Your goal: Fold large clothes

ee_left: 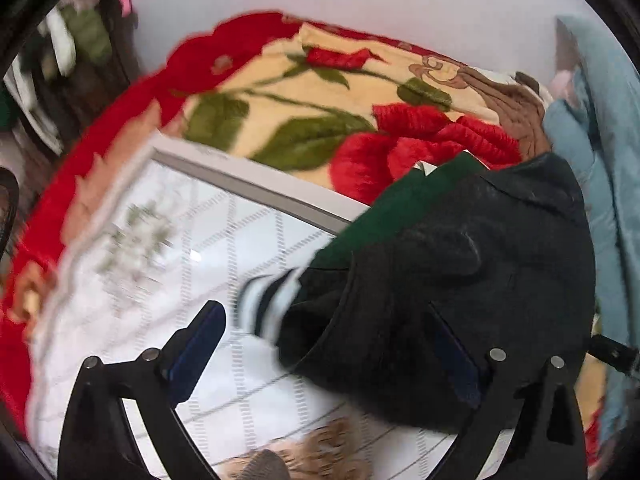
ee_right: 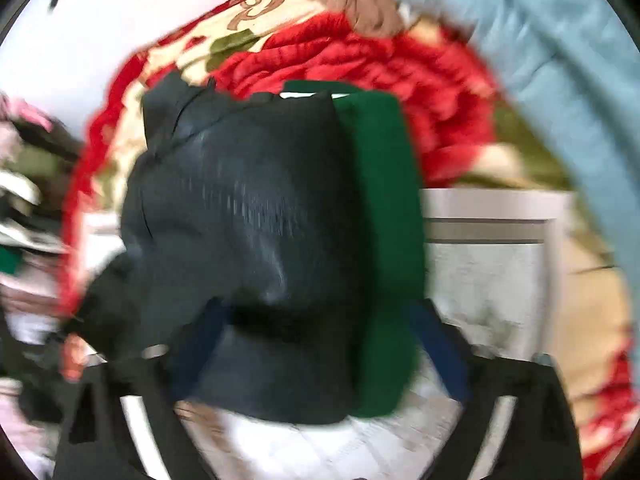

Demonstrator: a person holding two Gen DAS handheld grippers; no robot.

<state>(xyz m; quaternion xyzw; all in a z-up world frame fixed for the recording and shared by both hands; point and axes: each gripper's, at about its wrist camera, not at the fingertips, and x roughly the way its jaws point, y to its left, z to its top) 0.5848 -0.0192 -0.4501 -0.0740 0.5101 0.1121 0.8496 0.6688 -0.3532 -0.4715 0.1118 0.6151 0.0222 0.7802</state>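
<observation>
Blurred dark jacket (ee_right: 240,220) (cuff half-hidden)

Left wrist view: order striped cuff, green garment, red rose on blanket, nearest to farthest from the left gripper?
1. Striped cuff, just ahead of the open left gripper, between its fingers.
2. Green garment, further up, right of centre, under the dark jacket.
3. Red rose, beyond it on the blanket.

Fuzzy plush blanket (ee_left: 312,92), dark faintly shiny jacket (ee_left: 472,264)

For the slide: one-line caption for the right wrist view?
Open right gripper over a folded black and green jacket on a white sheet.
</observation>
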